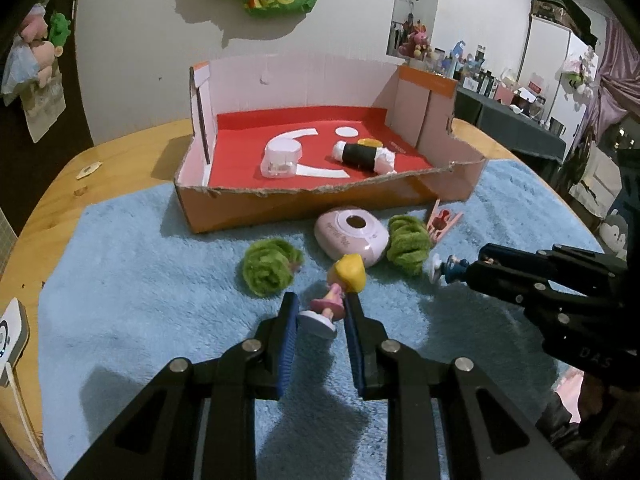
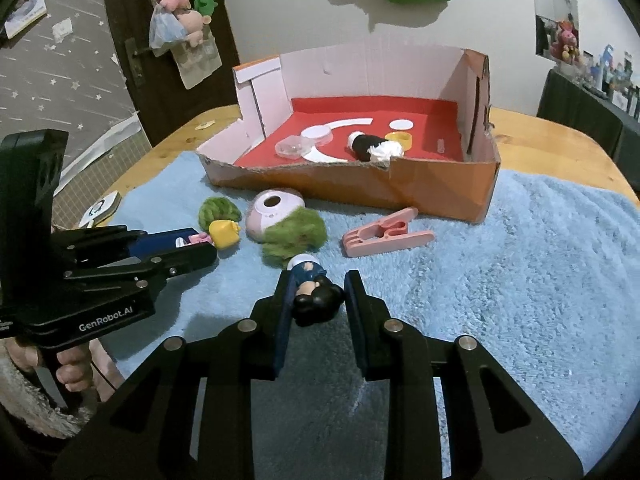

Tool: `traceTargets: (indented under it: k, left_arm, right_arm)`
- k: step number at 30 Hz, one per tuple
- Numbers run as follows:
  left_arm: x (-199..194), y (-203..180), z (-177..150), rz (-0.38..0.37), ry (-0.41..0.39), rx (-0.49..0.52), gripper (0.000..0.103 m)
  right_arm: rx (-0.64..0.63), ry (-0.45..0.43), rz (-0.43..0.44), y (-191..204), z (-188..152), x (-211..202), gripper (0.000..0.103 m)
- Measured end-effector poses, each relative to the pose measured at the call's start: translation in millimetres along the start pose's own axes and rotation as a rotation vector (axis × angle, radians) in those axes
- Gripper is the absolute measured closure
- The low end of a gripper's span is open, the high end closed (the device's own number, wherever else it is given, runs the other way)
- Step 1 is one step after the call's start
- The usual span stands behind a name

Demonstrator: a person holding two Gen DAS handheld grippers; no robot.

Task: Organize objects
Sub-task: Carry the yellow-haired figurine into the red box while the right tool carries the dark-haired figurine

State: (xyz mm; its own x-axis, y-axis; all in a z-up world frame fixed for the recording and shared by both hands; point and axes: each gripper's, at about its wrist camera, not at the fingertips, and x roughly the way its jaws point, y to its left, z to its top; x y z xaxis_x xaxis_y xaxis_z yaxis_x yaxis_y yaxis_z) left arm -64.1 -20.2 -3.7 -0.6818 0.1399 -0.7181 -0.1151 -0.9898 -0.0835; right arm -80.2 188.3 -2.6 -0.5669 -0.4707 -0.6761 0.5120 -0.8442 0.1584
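So roughly a third of the sorting looks done here. Inside the cardboard box (image 1: pixel 248 212) at the far side of the blue towel (image 1: pixel 140 280), 3 things can be counted on the red floor: a clear plastic container (image 1: pixel 281 157), a black-and-white roll (image 1: pixel 363 155) and a small yellow ring (image 2: pixel 399 140) tucked behind the roll.

Still left out on the towel, near the box's front wall: 2 green fuzzy balls (image 1: pixel 269 266) (image 1: pixel 408 243), a pink round gadget (image 1: pixel 352 236) between them, and a pink clothes peg (image 2: pixel 386 233) off to the right. Plus the 2 figurines being worked on right now.

The left gripper (image 1: pixel 322 312) is opened fairly wide, with the blonde figurine (image 1: pixel 340 292) lying between the fingers. The pads look close to it, but whether it's actually pinched can't be told. Same story for the right gripper (image 2: pixel 316 292): the fingers are parted around the dark-haired figurine (image 2: pixel 312 290), the left finger seems to be touching it, and a gap is seen on the right side, so it probably isn't clamped yet.

Judging from that, both figurines are about to be grabbed and carried to the box, and then 4 loose items would remain.
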Motion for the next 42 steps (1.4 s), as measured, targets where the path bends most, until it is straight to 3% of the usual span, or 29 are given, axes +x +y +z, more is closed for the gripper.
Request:
traceTargets:
  k: [25,42]
  left_arm:
    - [-7.7,0.3,17.5,-0.006,-0.034,0.003,0.079]
    - [-7.4,0.0,49.1,-0.006,-0.061,0.030,0.079]
  right_arm:
    - [-0.025,-0.056,0.015,8.2,21.0,-16.9,0.079]
    - [-0.053,-0.090,0.009,10.2,45.6,-19.9,0.079]
